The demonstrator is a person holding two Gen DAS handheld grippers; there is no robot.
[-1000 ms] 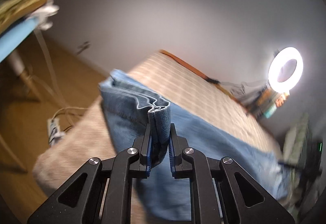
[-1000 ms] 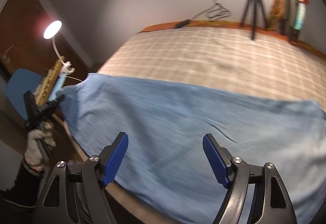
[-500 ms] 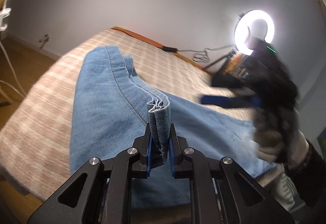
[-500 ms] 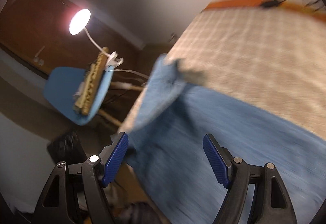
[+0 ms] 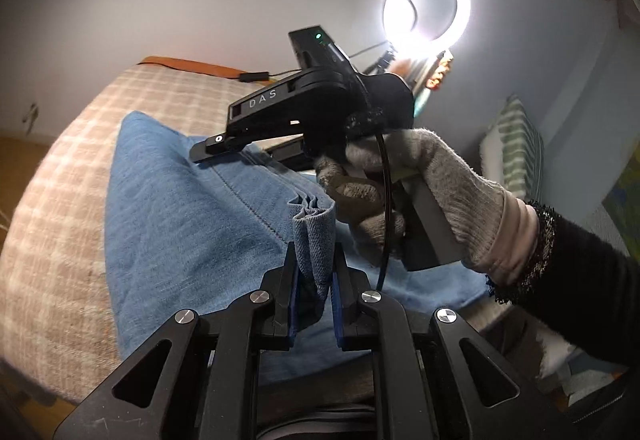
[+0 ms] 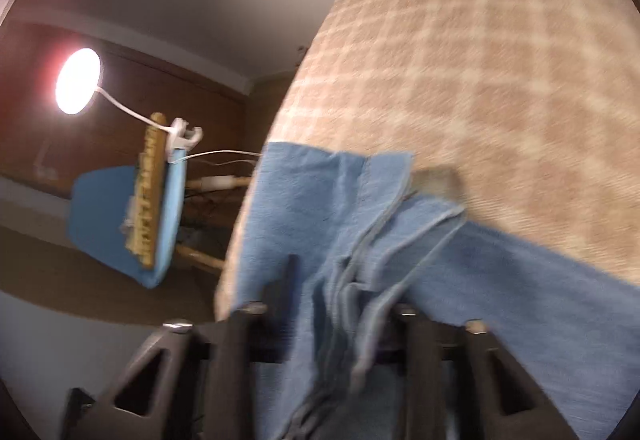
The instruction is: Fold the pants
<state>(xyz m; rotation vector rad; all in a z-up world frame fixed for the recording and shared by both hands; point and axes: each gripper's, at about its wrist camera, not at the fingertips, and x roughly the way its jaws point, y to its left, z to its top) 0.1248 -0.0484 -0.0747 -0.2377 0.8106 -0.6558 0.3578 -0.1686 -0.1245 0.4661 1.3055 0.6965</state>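
Note:
Blue denim pants [image 5: 180, 220] lie spread over a bed with a checked beige cover [image 5: 60, 220]. My left gripper [image 5: 314, 276] is shut on a folded bunch of the denim edge, lifted slightly off the bed. A gloved hand [image 5: 420, 192] holds my right gripper [image 5: 244, 152] just beyond, its fingers low on the pants. The right wrist view is blurred. There the pants [image 6: 520, 300] bunch up with hemmed edges between the jaws of my right gripper [image 6: 344, 304], which are closing onto the cloth.
A lit ring light [image 5: 426, 8] stands past the bed's far side, with a striped pillow [image 5: 516, 144] at the right. Off the bed's corner stands a blue chair [image 6: 120, 224] with a clip lamp [image 6: 78, 80]. The bed cover [image 6: 480, 60] stretches beyond the pants.
My right gripper swung from the open spread of the pants to their edge and its wide jaws came together around bunched denim. The left gripper kept its grip while turning toward the right hand.

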